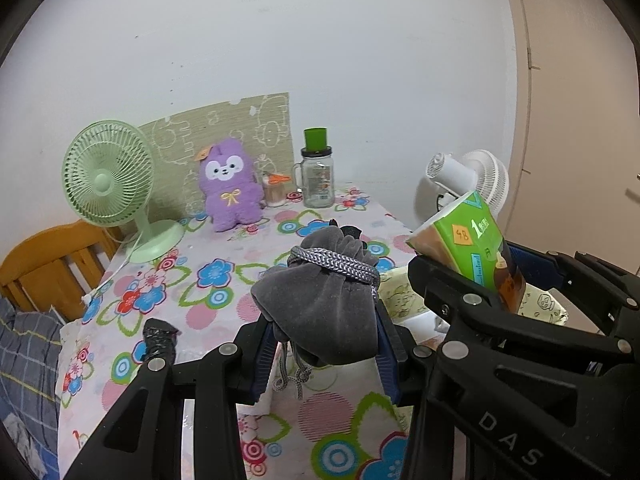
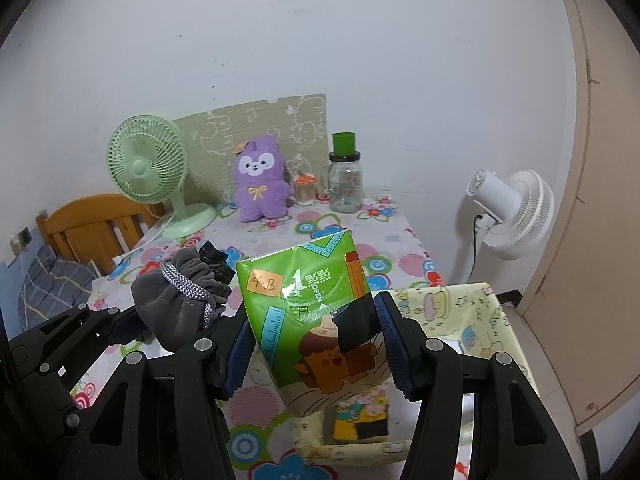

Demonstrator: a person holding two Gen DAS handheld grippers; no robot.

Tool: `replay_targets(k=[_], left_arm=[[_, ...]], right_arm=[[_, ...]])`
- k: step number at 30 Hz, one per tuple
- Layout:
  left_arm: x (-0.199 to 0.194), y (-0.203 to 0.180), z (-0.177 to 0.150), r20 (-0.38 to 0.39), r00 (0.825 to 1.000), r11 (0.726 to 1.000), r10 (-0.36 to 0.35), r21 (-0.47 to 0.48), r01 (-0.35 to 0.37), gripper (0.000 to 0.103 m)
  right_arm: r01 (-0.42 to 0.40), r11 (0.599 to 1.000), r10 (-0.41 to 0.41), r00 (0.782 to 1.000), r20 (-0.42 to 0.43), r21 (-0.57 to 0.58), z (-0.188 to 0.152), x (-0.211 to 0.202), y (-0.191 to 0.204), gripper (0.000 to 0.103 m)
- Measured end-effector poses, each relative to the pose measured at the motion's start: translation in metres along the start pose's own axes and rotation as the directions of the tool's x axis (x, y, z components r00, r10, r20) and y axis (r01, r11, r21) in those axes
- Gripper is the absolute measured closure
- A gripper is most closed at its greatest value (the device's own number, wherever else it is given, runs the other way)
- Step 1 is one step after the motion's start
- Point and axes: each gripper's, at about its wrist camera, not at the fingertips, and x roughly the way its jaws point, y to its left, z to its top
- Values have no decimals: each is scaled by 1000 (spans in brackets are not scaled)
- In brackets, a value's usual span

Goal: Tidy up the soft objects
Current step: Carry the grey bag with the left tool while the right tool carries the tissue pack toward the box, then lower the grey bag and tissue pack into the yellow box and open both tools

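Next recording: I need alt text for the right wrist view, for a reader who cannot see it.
The right gripper clamps a green tissue pack above a pale yellow cartoon-print box on a floral tablecloth. Beside it, the left gripper holds a grey drawstring pouch. A purple plush toy and a green desk fan stand by the wall.

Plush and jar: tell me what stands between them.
A small orange-lidded container stands between the plush and the jar, in both wrist views.

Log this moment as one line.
left gripper: shut on grey pouch | right gripper: shut on green tissue pack | both above yellow box
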Motion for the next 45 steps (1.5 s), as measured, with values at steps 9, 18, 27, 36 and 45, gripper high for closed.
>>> replay_targets(k=[9, 18, 27, 36, 45], left_arm=[[6, -24, 7, 2, 999, 999, -35, 32, 35, 58], [15, -44, 9, -11, 998, 997, -56, 58, 57, 58], [32, -63, 10, -38, 996, 994, -74, 73, 77, 58], [58, -82, 3, -93, 993, 991, -67, 113, 77, 55], [72, -82, -2, -133, 989, 990, -63, 117, 79, 35]], right_arm=[[28, 999, -28, 1000, 7, 23, 0, -4, -25, 42], [47, 998, -47, 999, -1, 40, -3, -2, -46, 42], [65, 995, -63, 998, -25, 71, -8, 8, -67, 42], [92, 990, -86, 995, -59, 105, -15, 23, -88, 42], [87, 989, -75, 992, -104, 119, -23, 44, -94, 42]])
